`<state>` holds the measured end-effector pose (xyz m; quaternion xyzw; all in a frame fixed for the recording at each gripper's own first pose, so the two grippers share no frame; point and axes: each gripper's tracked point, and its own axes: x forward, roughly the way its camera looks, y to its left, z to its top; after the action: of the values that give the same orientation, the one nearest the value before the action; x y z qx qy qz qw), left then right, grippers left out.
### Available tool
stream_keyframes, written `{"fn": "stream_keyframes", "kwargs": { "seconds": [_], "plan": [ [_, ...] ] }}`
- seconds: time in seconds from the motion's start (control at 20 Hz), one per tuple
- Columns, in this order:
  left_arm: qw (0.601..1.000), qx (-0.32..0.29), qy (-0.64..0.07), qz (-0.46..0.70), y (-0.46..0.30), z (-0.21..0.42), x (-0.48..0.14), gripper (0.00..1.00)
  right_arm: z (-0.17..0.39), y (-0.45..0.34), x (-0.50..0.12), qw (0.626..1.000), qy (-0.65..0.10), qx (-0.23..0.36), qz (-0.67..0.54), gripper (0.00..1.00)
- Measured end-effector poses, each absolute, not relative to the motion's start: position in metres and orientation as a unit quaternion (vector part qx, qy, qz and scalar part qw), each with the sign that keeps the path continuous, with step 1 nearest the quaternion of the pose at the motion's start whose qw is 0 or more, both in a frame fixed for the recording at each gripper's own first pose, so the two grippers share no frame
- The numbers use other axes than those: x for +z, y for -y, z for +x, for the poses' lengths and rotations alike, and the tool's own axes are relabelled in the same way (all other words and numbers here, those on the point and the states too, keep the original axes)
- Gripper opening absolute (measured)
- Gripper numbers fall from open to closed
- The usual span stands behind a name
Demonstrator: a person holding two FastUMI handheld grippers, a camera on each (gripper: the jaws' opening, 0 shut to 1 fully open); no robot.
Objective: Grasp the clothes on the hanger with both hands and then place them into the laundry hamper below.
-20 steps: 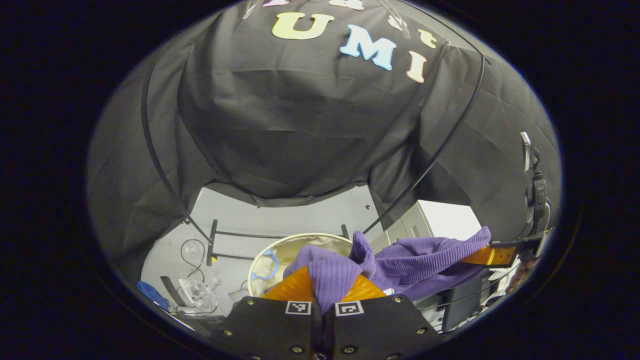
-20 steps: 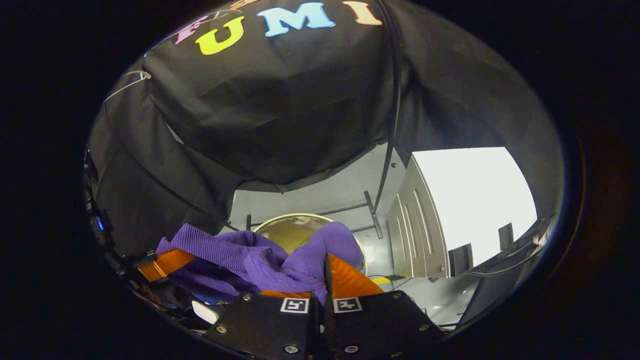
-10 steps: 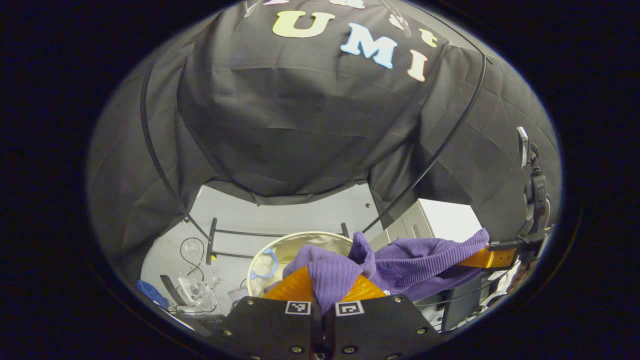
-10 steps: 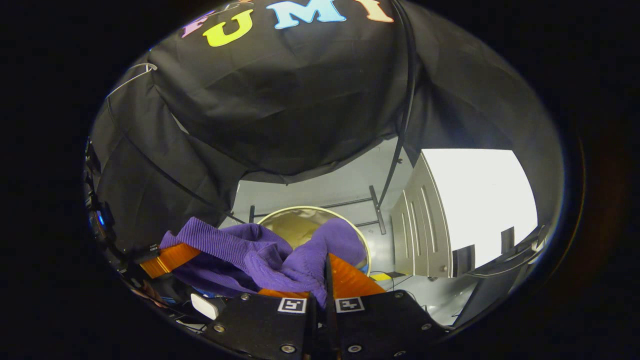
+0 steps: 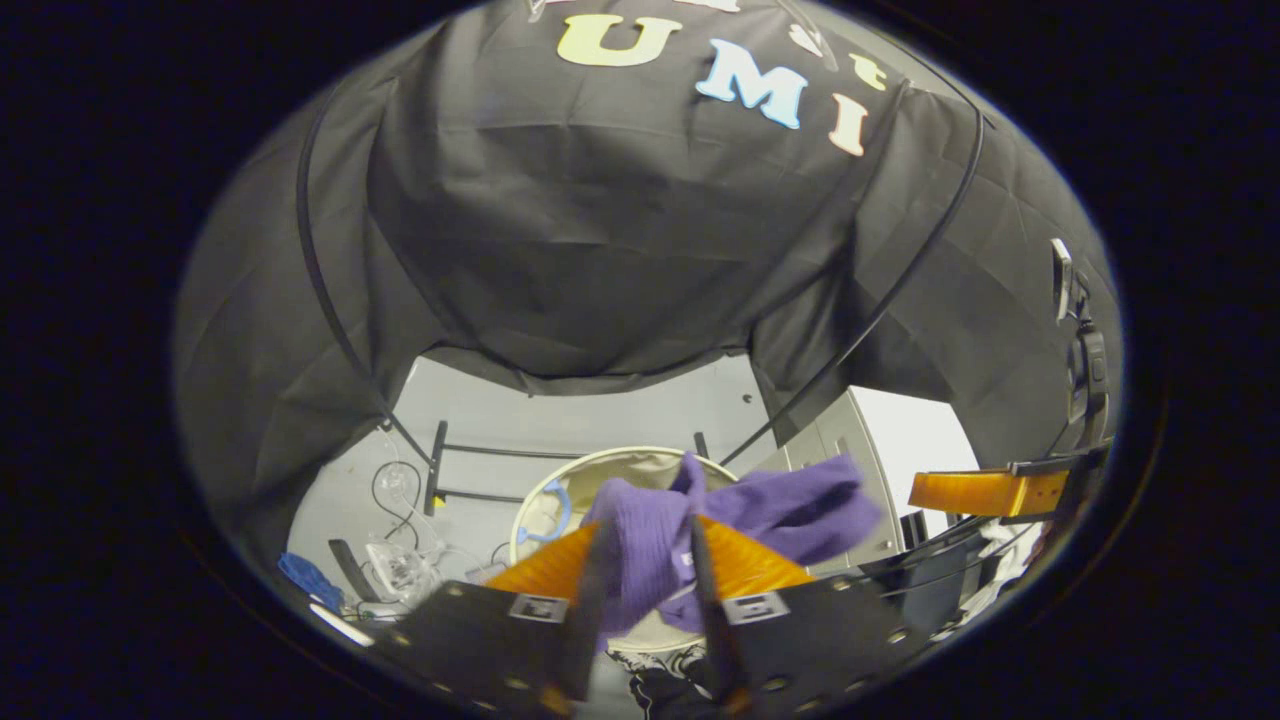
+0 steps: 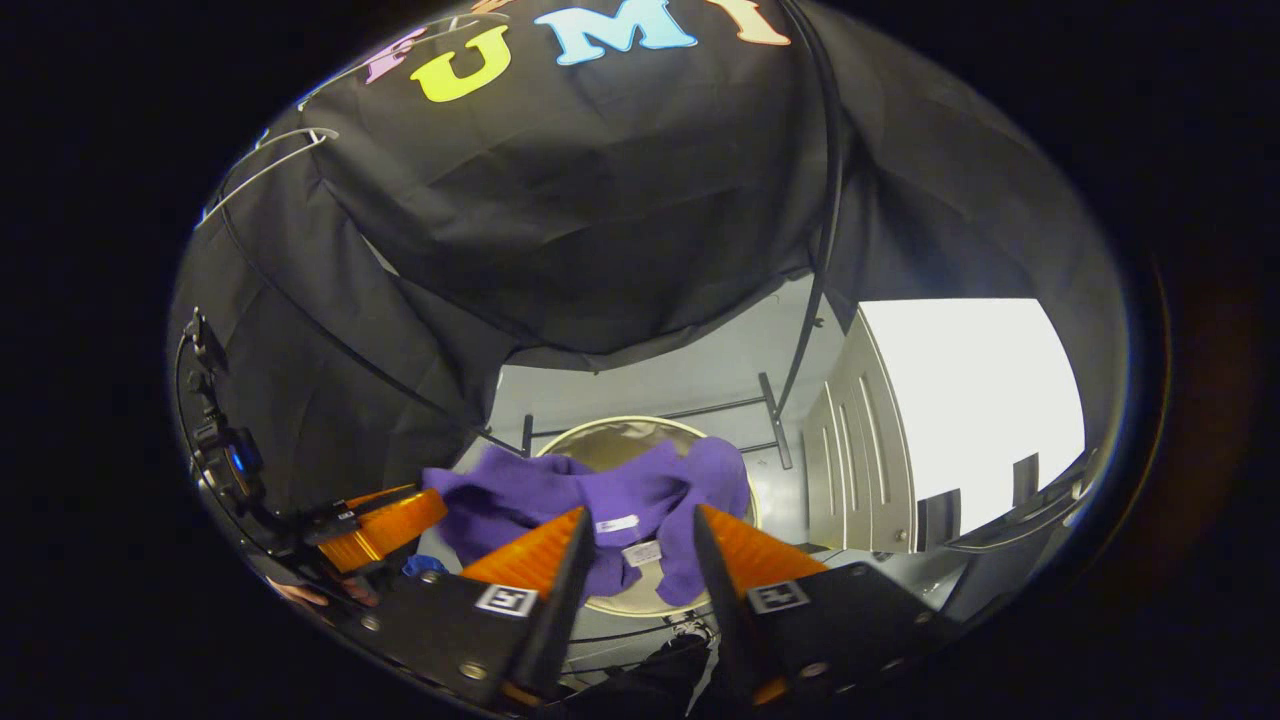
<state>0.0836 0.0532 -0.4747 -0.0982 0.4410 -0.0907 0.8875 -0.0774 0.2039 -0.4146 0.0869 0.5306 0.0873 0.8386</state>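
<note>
Fingers of the left hand-held gripper (image 5: 645, 560) standing spread apart, framing the purple garment (image 5: 700, 520) in the left gripper view; cannot tell whether still brushing the cloth, but not pressing on it. Fingers of the right hand-held gripper (image 6: 630, 560) likewise parted wide in the right gripper view, gripping nothing. Purple garment (image 6: 610, 500) lying bunched over the near rim of the round laundry hamper (image 6: 640, 440), partly hanging down the outside, with white tags showing. Hamper (image 5: 620, 470) sitting on the pale floor (image 5: 520, 420), in front of a black rack base (image 5: 470, 470). Blue hanger (image 5: 550, 510) resting inside the hamper at its left. Right hand-held gripper (image 5: 985, 492) appearing well right of the hamper in the left gripper view; left hand-held gripper (image 6: 385, 525) appearing left of the hamper in the right gripper view.
</note>
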Motion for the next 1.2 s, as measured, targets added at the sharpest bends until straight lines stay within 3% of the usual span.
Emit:
{"fn": "stream_keyframes", "kwargs": {
  "seconds": [0.05,0.15,0.35,0.5,0.85,0.9,1.1,1.2],
  "plan": [
    [0.891,-0.083,-0.435,-0.097,-0.060,0.080,-0.469,0.62,-0.078,-0.199,-0.409,0.844,-0.524,0.084,0.082,0.81],
    [0.898,-0.064,-0.426,-0.089,-0.074,0.075,-0.459,0.93,-0.080,-0.192,-0.401,0.853,-0.511,0.077,0.074,0.95],
    [0.921,-0.044,-0.379,-0.077,-0.094,0.078,-0.413,0.96,-0.075,-0.177,-0.369,0.877,-0.472,0.067,0.061,0.96],
    [0.937,-0.045,-0.339,-0.064,-0.101,0.083,-0.370,0.93,-0.062,-0.163,-0.332,0.903,-0.422,0.052,0.059,0.95],
    [0.974,-0.048,-0.216,-0.050,-0.102,0.110,-0.223,0.90,-0.027,-0.127,-0.220,0.960,-0.276,0.015,0.037,0.95],
    [0.977,-0.047,-0.203,-0.052,-0.101,0.114,-0.201,0.96,-0.023,-0.122,-0.202,0.967,-0.254,0.009,0.033,0.96],
    [0.991,-0.066,-0.113,-0.041,-0.096,0.130,-0.110,0.96,-0.004,-0.094,-0.126,0.988,-0.149,-0.030,0.013,0.95],
    [0.994,-0.062,-0.076,-0.041,-0.095,0.136,-0.076,0.93,0.000,-0.085,-0.093,0.993,-0.109,-0.043,0.011,0.91]
  ]
}}
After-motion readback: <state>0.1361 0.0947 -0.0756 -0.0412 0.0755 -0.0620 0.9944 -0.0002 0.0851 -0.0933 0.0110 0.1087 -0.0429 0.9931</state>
